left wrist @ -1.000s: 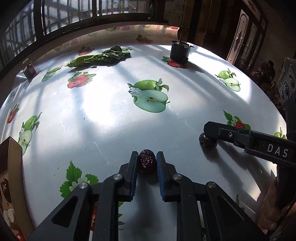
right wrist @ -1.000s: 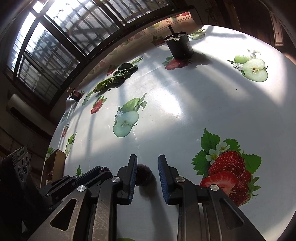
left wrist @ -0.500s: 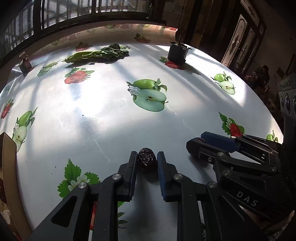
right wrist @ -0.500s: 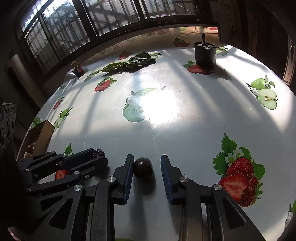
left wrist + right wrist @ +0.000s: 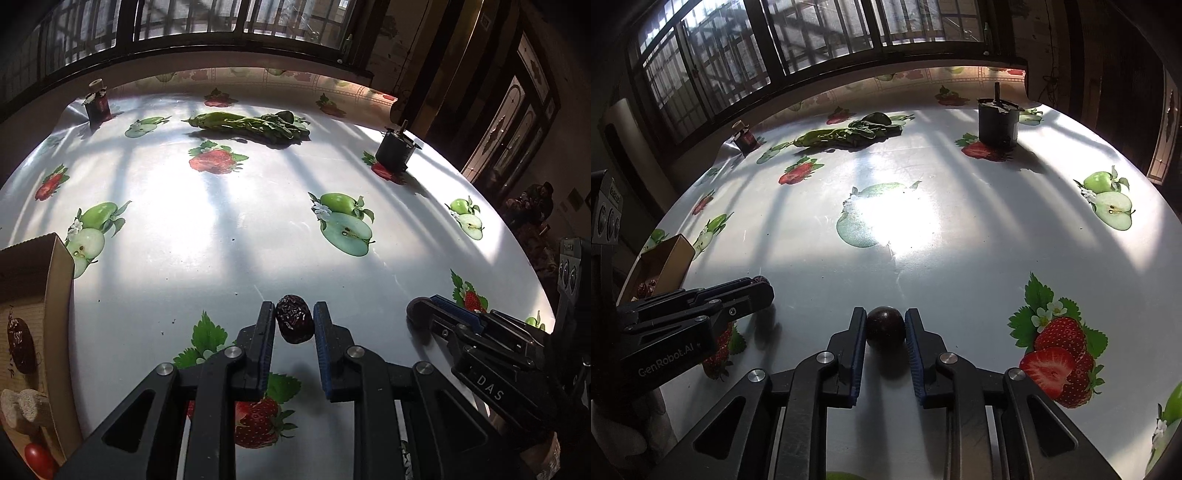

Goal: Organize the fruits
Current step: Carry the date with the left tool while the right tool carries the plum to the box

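At the far left we note the cardboard box [image 5: 55, 295], already holding a wrinkled date [image 5: 20, 345], a small red fruit [image 5: 37, 459] and a pale item we cannot identify. Just right of it, the left gripper [image 5: 294, 319] is clamped on another wrinkled dried date [image 5: 294, 324], which appears raised just off the tablecloth [image 5: 221, 240]. Further right, the right gripper [image 5: 885, 326] is closed on a smooth dark round fruit [image 5: 885, 326], low over the cloth. We judge sorting part done: both held fruits are yet to be boxed.
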Demonstrator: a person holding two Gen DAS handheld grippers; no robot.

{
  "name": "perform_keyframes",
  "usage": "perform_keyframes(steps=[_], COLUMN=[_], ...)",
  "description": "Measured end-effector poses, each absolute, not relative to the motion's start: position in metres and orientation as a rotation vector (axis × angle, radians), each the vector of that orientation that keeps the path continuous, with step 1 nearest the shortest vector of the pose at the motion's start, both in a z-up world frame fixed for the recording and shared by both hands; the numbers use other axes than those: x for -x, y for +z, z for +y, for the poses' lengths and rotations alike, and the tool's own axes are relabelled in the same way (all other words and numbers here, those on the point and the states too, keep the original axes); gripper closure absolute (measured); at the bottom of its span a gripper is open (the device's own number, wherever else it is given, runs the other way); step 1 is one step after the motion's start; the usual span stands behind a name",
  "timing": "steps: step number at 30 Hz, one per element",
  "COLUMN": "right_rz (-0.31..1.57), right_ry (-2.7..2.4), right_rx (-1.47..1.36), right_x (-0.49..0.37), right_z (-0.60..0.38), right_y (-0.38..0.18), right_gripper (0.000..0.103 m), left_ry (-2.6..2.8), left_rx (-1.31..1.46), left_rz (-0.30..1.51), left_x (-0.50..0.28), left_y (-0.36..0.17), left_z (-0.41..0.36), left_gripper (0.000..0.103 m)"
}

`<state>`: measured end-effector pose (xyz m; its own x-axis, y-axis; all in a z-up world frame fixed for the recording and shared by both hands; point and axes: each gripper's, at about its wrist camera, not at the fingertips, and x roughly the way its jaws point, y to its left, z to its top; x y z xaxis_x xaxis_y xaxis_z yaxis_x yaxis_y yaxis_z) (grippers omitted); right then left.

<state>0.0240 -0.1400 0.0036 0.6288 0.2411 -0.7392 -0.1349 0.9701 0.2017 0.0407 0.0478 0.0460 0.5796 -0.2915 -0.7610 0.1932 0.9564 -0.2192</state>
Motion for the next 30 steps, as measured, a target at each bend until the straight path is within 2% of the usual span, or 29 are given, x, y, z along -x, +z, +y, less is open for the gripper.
perform_keyframes(steps=[11,17,23,30], right_rz=[0.866,0.882,0.887,0.937], right_ry=[0.297,0.429,0.604,0.715], right_rx=[-0.298,-0.331,-0.285,-0.210], right_x=[-0.018,0.009,0.036,0.051], right_z=[-0.145,-0.102,-0.024,0.056], right_y=[0.009,0.032,0.058,0.050], right_gripper=[0.081,0.081,0.081,0.081], left_ry=[-0.009,0.139,0.190,0.169], left_rx=[0.212,0.252,0.230,0.245], left_rz=[0.814,0.789,0.803,0.856], left_x=[0.054,0.086,0.098,0.099], left_y=[0.090,0.092,0.079,0.056], left_z=[0.195,0.263,0.283,0.292], left_gripper=[0.083,0.083,0.082,0.082])
